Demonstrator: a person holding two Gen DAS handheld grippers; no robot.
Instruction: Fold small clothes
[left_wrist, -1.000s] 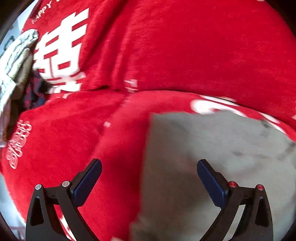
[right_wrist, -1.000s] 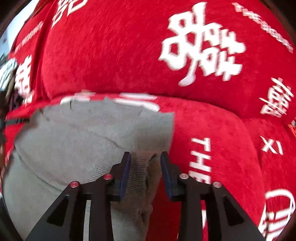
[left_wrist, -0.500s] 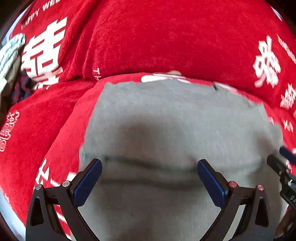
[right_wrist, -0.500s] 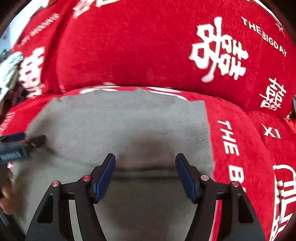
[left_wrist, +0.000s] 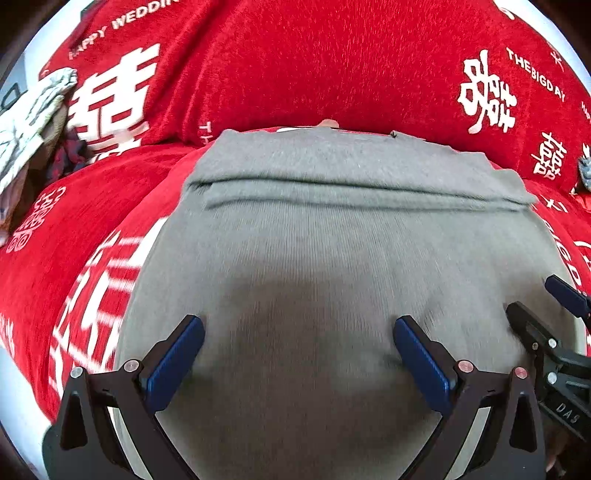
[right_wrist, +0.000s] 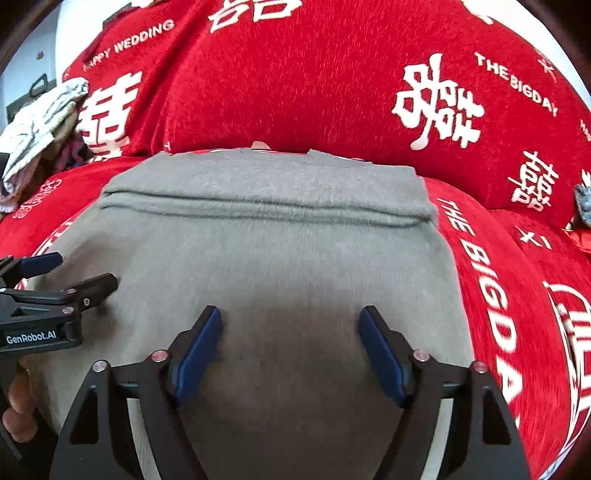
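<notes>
Jaws of left gripper (left_wrist: 298, 354) and right gripper (right_wrist: 290, 350) spread wide, empty, over grey garment (left_wrist: 332, 229); only right view shows hand (right_wrist: 18, 413).

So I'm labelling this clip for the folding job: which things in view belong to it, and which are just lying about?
Part of the job:
- grey garment, spread flat, its far end folded over
- left gripper, open above it
- right gripper, open above it

Just lying about:
- red printed sofa cover underneath
- striped cloth pile at far left
- small grey object at the right edge
</notes>
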